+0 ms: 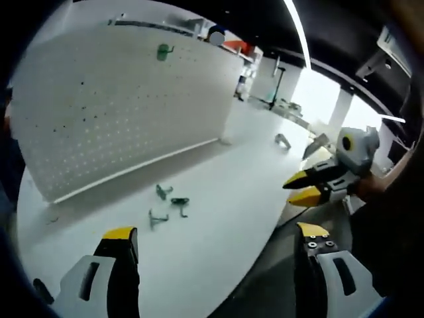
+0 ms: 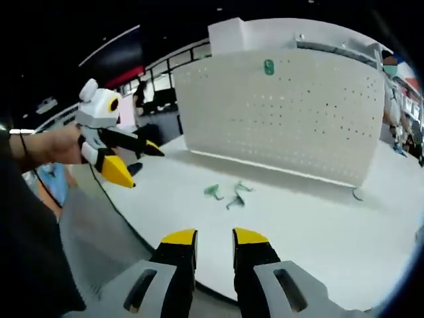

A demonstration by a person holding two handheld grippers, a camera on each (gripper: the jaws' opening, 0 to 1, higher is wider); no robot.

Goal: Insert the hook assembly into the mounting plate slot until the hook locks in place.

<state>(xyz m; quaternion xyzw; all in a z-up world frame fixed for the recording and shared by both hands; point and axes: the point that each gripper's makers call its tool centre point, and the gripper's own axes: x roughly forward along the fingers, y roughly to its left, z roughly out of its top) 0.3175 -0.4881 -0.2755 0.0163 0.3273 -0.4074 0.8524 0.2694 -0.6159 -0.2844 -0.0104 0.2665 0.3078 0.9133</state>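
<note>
From the left hand-held gripper (image 1: 215, 242), jaws wide apart, to the right hand-held gripper (image 2: 214, 240), jaws narrowly parted and empty, I'd pick one of the green hooks (image 1: 169, 204) off the white counter (image 1: 225, 179) before the pegboard (image 1: 119, 99), though their shapes are too small to read

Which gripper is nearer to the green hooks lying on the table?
Left, slightly, as far as I can tell. The left gripper hangs over the table edge before the hooks; the right gripper hovers off the edge.
</note>
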